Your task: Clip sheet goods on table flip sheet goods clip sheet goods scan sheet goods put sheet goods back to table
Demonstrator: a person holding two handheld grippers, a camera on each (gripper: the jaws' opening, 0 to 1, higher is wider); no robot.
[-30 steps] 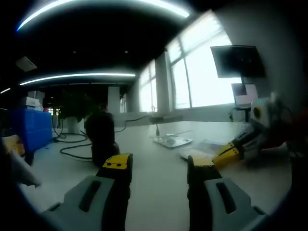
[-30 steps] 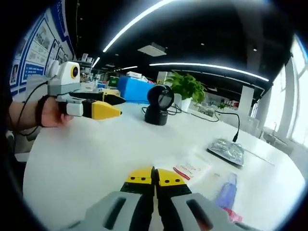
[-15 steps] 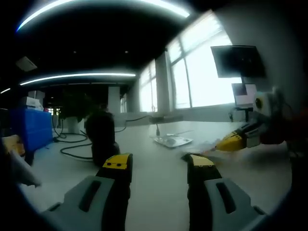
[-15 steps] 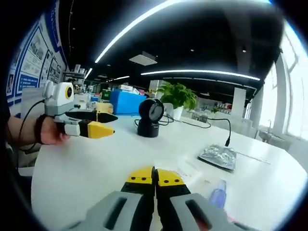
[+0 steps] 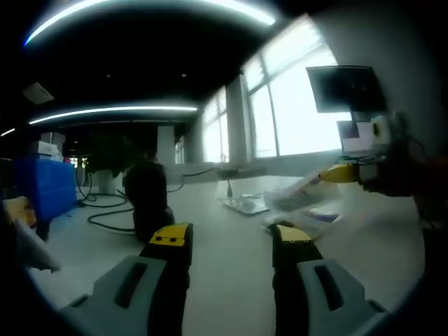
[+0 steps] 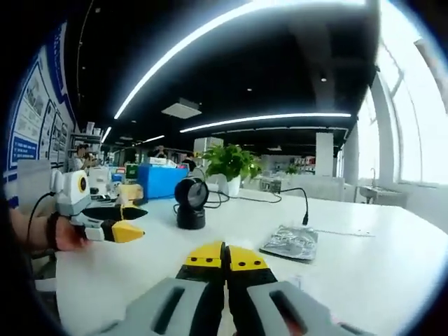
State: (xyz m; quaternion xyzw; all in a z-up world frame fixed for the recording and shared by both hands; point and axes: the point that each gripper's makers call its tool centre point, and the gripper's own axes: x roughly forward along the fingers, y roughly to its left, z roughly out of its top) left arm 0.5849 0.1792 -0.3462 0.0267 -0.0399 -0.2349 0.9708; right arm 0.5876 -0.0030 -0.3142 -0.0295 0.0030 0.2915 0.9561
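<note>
Sheet goods hang pinched in the right gripper.

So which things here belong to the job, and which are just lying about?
Job: clear packet lifted by the right gripper; scanner; left gripper, jaws open; table.
Lying about: silver pouch, plant, blue crate.

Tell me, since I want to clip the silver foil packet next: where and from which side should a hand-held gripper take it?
Take the silver foil packet by its near edge, coming in low along the white table from the right hand-held gripper side. It lies flat, so only a thin edge offers a bite. The cable rises behind its far side, so that approach looks more cluttered.
</note>
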